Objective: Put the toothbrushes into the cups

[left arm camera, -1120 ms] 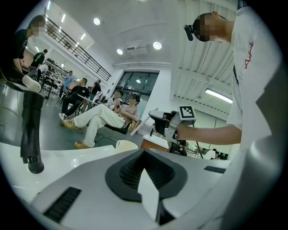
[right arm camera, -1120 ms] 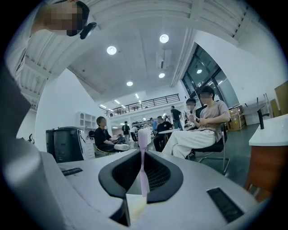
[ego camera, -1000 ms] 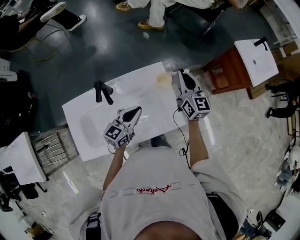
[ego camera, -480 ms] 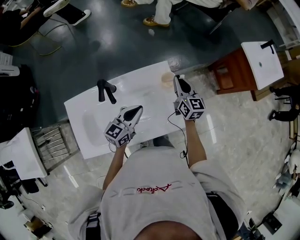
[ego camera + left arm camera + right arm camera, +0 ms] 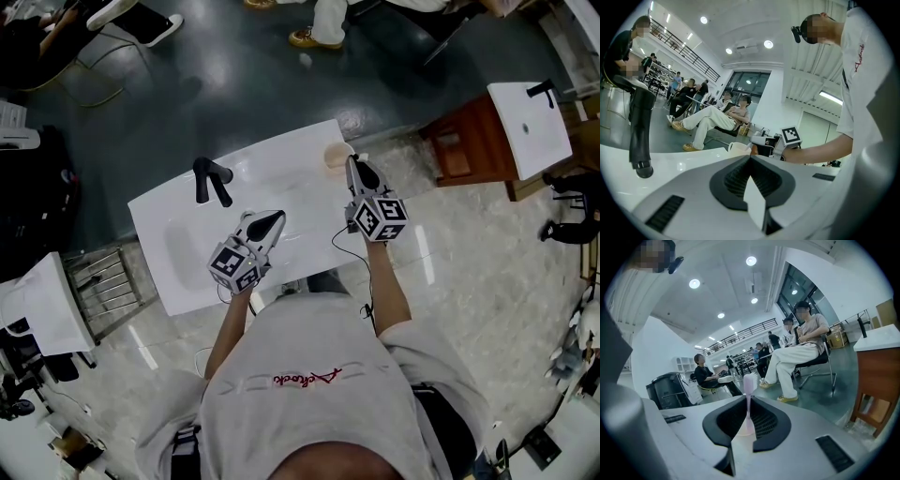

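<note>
My right gripper (image 5: pixel 354 164) is clamped on a slim pink plastic toothbrush (image 5: pixel 748 404). I've pinched it low so the smooth stem stands upright clear of the ribbed black pads, which I reckon suits dropping it into the cream cup (image 5: pixel 335 156) just beyond my jaw tips on the glossy white basin top (image 5: pixel 178 234). My left gripper (image 5: pixel 272 219) waits closed and empty, out of the way.

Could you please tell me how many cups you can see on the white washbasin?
1. The cup stands at the washbasin's far right corner, just beyond the right gripper, which grips a toothbrush. Another could be hidden from view.
</note>
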A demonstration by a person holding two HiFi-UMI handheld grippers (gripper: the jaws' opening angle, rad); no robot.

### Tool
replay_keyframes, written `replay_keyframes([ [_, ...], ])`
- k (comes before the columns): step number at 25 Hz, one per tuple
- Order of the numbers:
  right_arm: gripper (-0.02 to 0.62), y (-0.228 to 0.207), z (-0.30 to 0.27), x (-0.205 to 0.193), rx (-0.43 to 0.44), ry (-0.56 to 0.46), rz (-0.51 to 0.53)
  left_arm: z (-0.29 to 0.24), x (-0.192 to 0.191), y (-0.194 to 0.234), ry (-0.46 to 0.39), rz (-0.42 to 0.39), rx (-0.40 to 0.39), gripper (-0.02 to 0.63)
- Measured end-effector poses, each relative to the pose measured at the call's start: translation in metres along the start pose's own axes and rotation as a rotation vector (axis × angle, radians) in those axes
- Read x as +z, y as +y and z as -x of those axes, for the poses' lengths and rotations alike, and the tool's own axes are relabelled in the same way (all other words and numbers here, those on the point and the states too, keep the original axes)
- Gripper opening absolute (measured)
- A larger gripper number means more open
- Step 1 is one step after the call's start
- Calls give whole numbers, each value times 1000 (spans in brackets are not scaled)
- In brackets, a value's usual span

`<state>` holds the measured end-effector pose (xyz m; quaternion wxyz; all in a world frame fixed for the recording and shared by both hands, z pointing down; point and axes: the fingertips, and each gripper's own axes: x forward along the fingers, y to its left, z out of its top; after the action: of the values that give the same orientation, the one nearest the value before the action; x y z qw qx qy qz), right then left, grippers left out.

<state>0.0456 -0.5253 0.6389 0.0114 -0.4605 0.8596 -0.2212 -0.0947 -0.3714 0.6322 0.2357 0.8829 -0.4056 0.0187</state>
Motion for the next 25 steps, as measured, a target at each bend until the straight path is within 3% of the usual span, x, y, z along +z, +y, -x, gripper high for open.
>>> replay_keyframes([
  [6, 35, -4, -1, -2, 2, -1, 16, -1, -1, 1, 3, 0, 6, 9],
  [10, 143, -6, -2, -5, 2, 14, 28, -2, -2, 0, 7, -1, 5, 9],
  [25, 187, -14, 8, -14, -40, 22, 11, -6, 1, -5, 10, -14, -24, 9],
])
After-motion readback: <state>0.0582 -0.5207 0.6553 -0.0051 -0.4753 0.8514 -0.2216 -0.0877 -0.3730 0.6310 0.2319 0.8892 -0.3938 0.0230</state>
